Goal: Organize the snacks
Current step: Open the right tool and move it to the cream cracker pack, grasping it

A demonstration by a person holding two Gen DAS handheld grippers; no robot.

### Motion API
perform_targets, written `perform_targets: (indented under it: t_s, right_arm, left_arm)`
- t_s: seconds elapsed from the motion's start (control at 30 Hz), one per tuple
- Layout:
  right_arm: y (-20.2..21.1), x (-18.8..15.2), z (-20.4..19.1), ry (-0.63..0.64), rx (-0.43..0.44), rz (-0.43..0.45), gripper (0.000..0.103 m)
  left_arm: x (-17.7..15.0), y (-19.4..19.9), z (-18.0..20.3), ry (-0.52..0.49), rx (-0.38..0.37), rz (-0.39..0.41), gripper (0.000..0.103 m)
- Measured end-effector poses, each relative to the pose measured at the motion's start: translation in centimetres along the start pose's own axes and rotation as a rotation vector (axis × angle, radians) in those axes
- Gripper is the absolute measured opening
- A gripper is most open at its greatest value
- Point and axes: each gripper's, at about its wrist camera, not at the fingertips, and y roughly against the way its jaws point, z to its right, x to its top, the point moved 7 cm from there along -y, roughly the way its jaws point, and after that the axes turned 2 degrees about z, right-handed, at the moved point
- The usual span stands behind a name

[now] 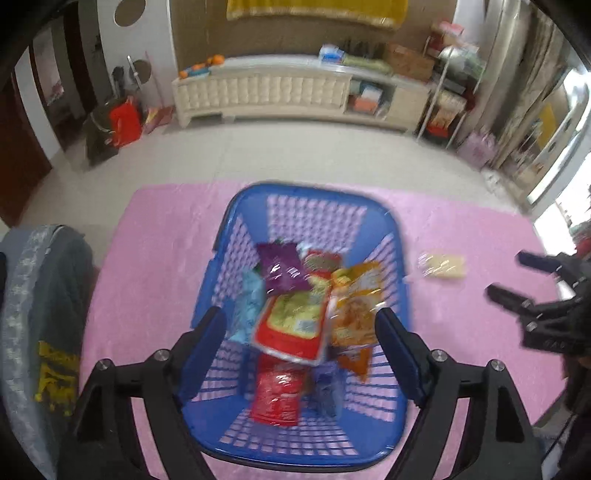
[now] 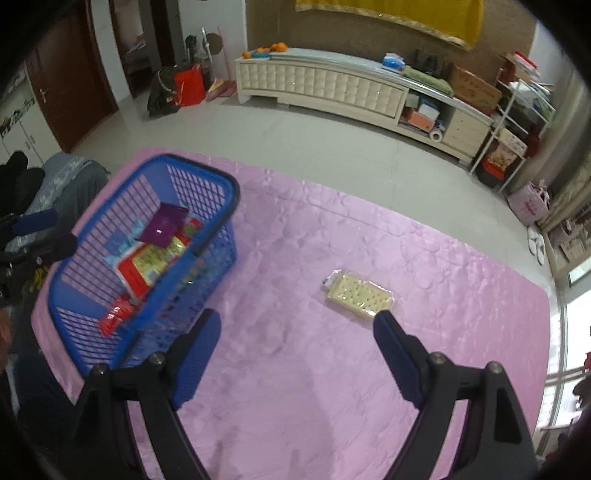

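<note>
A long cream cabinet (image 2: 325, 86) lines the far wall. Left of it stands a red bag (image 2: 189, 88); right of it, a white shelf rack (image 2: 517, 122); above it, yellow cloth (image 2: 406, 11).

A basket (image 2: 147, 258) stands on the left part of the cloth-covered worktop (image 2: 332, 369), and a cracker packet (image 2: 359, 293) lies flat on the worktop well to its right, apart from it. In the basket snack packets are heaped: one packet (image 1: 282, 273) lies on top toward the far side, a larger packet (image 1: 295, 325) sits in the middle partly under it, another (image 1: 356, 306) leans just to its right, and one more (image 1: 277, 398) lies at the near end. Beyond the worktop's far edge is open floor (image 2: 295, 129), and behind that a long low cabinet (image 2: 332, 88) runs along the far wall
</note>
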Motion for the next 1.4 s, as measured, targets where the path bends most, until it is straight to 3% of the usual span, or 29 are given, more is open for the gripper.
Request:
perform_targets:
  t_s: [0.13,0.27,0.33,0.6,0.97,1.07,1.17,1.4]
  right_arm:
    - [-3.1,-0.3,1.4,-0.015,0.025,-0.035,0.088]
    - [-5.3,-0.5,2.1,0.031,0.016,-0.052,0.088]
    - [-6.3,-0.7,2.3,0.067,0.004,-0.057,0.088]
    - [-10.1,-2.2,2.8,0.267,-0.034,-0.133,0.088]
    - [-14.2,-2.8,6.1,0.256,0.011,-0.199,0.088]
    - [-15.1,-2.8,6.0,0.276,0.062,-0.218,0.088]
    - [-15.8,-2.9,5.9,0.346,0.058,-0.229,0.088]
    - [-15.9,-3.2,6.2,0.320,0.159,-0.273,0.084]
  left_arm:
    - [0.0,-1.6,0.0,-0.054,0.077,-0.001,0.085]
    - [0.3,-2.8,0.2,-0.045,0.032,-0.014,0.090]
    - [0.7,-3.5,0.5,-0.034,0.006,-0.033,0.103]
    - [2.4,-5.7,1.9,0.011,0.016,-0.065,0.103]
    - [2.5,-8.9,-0.1,0.136,0.052,-0.127,0.103]
    - [2.4,-9.2,0.4,0.122,0.064,-0.143,0.103]
    - [2.6,-9.2,1.2,0.093,0.072,-0.132,0.103]
    - [2.8,-9.8,2.2,0.110,0.057,-0.144,0.103]
